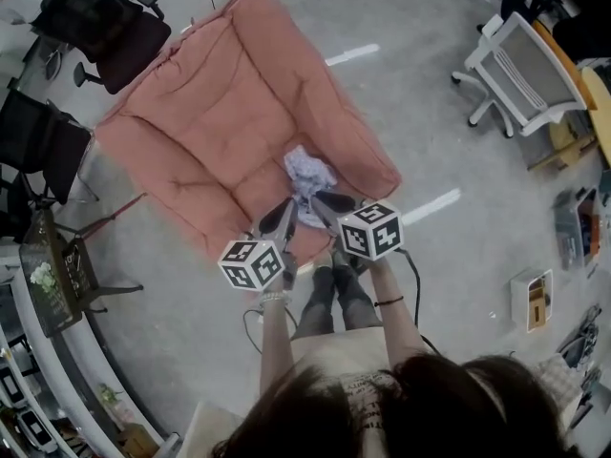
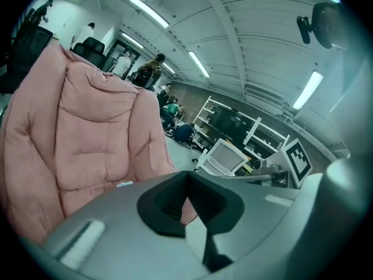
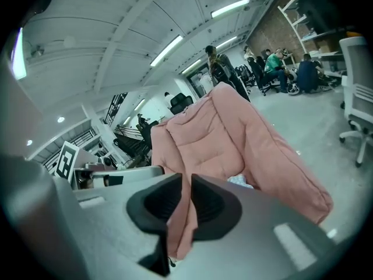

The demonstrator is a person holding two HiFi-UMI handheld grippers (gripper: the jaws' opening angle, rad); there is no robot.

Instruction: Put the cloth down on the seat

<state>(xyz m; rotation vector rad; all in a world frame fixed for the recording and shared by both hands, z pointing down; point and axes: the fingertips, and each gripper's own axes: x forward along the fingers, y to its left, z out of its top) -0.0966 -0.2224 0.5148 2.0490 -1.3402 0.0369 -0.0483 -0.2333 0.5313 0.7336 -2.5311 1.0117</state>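
A crumpled white and lilac cloth [image 1: 307, 174] lies on the front part of the pink padded seat [image 1: 215, 122], touched by neither gripper. Both grippers hang side by side above the seat's front edge, just short of the cloth. My left gripper [image 1: 284, 214] has its jaws meeting at the tips, with nothing in them [image 2: 186, 177]. My right gripper [image 1: 323, 202] shows a narrow gap between its jaws [image 3: 186, 181], through which only the pink seat [image 3: 233, 139] appears. A corner of the cloth [image 3: 239, 181] peeks over the right jaw, and a pale scrap of the cloth [image 2: 124, 184] shows in the left gripper view.
Black office chairs [image 1: 115, 27] stand behind the seat at the upper left. A white office chair [image 1: 523, 65] stands at the upper right. A box [image 1: 532, 299] and clutter lie on the grey floor at right, a plant rack [image 1: 50, 280] at left. People sit far off [image 3: 274, 63].
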